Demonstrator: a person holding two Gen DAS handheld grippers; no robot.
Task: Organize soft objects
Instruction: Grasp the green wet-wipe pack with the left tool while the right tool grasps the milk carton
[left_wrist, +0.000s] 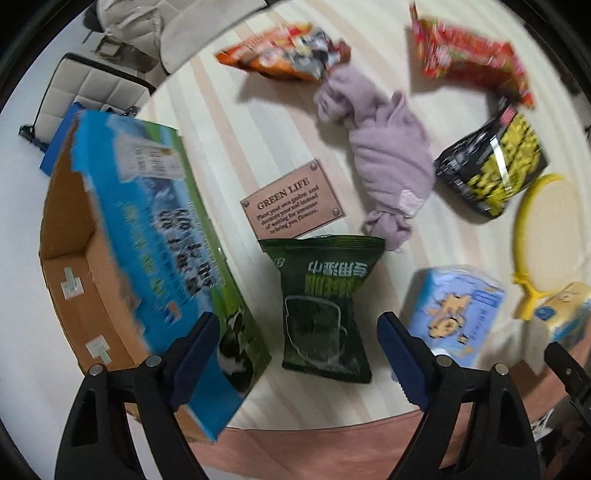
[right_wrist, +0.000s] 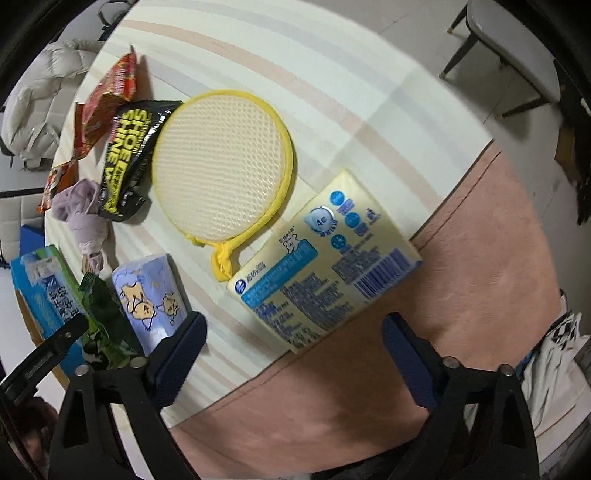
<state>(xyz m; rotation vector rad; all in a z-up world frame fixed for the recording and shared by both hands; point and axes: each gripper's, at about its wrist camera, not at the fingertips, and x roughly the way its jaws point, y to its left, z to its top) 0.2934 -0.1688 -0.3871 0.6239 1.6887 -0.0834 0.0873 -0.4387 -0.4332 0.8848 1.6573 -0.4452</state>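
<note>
Status at this frame: both grippers were empty and spread wide, so I read it as the approach step before a first pick, nothing yet in the box as far as I could see. Left gripper (left_wrist: 299, 350) had its jaws fully apart with the green snack bag (left_wrist: 325, 310) lying flat on the striped tablecloth (left_wrist: 221, 122), directly ahead between the fingers but not touched by either pad. Open cardboard box (left_wrist: 122, 258) sat just to that gripper's left, tilted, its visible interior looking bare. Beyond the green bag lay the "GREEN LIFE" plaque (left_wrist: 293, 201); further out and to the right, the lilac cloth bundle (left_wrist: 384, 162), the black-and-yellow pouch (left_wrist: 491, 166), an orange snack bag (left_wrist: 284, 51) and a red snack bag (left_wrist: 472, 59) at the far edge. Blue tissue pack (left_wrist: 450, 314) was just right of the left gripper. Right gripper (right_wrist: 293, 343) was equally wide open, holding nothing, hovering over the table edge with the yellow tissue pack (right_wrist: 325, 266) straight ahead, near its fingertips, and the yellow mesh pad (right_wrist: 221, 166) touching that pack's far side. My call for the next move: lower the left gripper around the green bag, close gently on its middle since it will crumple, then carry it left into the box. Blur made pad clearance hard to judge.
</note>
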